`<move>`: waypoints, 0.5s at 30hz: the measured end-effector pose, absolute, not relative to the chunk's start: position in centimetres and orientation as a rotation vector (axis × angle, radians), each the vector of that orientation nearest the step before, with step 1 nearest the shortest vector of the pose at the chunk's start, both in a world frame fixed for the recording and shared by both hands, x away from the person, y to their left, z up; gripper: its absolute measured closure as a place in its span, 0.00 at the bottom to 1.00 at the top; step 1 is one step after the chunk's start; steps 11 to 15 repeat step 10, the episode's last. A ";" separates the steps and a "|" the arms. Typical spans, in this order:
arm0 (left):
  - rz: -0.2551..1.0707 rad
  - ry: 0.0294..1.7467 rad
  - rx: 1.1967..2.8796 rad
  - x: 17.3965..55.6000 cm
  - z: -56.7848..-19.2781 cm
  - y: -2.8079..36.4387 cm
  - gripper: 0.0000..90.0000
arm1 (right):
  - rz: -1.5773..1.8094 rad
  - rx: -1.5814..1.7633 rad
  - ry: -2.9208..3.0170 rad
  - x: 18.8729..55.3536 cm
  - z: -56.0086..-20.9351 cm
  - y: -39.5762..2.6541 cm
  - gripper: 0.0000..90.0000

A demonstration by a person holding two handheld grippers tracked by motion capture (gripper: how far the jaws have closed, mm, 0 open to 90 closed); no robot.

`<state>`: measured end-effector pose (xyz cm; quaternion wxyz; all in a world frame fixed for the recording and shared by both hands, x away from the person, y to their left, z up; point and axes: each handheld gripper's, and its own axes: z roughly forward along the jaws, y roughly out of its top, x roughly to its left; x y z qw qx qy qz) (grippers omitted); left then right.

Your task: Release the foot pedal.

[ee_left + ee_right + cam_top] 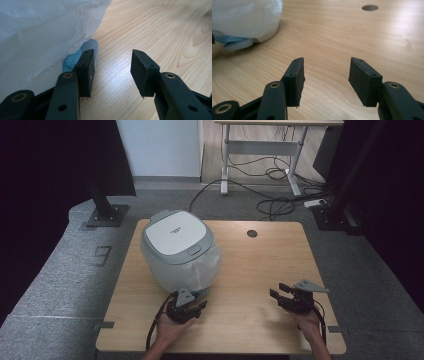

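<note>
Left gripper [196, 307] at near bench [260, 270] edge, jaws apart, nothing between, just beside plastic-wrapped rice cooker [180, 251]. Right gripper [281, 291] low over bench, jaws apart, empty, well apart from cooker. Cooker on bench's left half, lid down.

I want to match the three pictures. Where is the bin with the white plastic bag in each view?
High view: the bin stands left of centre on the table, lid shut, just beyond the left gripper.
Left gripper view: its white bag covers the upper left; the grey-blue base peeks out beside the left finger.
Right gripper view: it sits in the top left corner.
Shared landmark: the light wooden tabletop.
</note>
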<state>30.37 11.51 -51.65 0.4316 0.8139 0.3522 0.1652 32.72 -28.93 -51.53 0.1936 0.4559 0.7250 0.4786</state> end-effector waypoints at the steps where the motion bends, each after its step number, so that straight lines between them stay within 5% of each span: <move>1: 0.412 0.878 2.030 30.4 -51.6 11.5 0.60 | 1.324 1.288 2.041 32.8 -51.9 -29.1 0.50; 15: 0.410 0.879 2.032 30.4 -51.7 11.6 0.60 | 1.318 1.283 2.034 32.6 -51.9 -29.2 0.49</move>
